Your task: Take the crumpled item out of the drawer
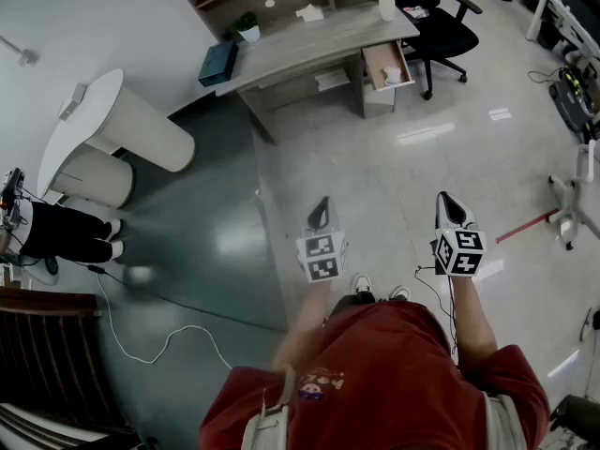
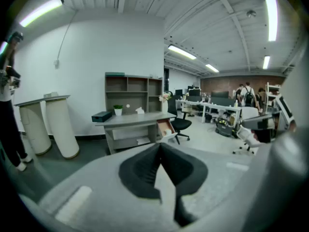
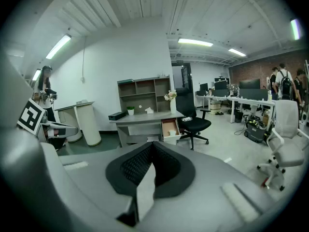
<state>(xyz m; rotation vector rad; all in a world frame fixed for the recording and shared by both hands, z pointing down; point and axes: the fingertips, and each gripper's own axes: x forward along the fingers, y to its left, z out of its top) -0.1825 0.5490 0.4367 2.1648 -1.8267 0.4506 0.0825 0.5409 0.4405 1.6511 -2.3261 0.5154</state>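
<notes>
Left claw: your left gripper (image 1: 321,216) is clenched on nothing, at the lower centre of the head view.
Right claw: your right gripper (image 1: 450,209), beside it, is clenched and empty too.
Task's thing: the crumpled white item (image 1: 392,75) lies in the open wood-lined drawer (image 1: 384,59) of the grey desk (image 1: 309,40), at the top of the frame, well apart from both claws.
Risk: if you arrive with the jaws together, you would likely nudge the light item deeper. The black office chair (image 1: 441,26) beside the drawer may crowd your right arm.
Head view only: the drawer's inside seen from above.
Gripper views only: standing people (image 3: 282,83) at the far right edge.
</notes>
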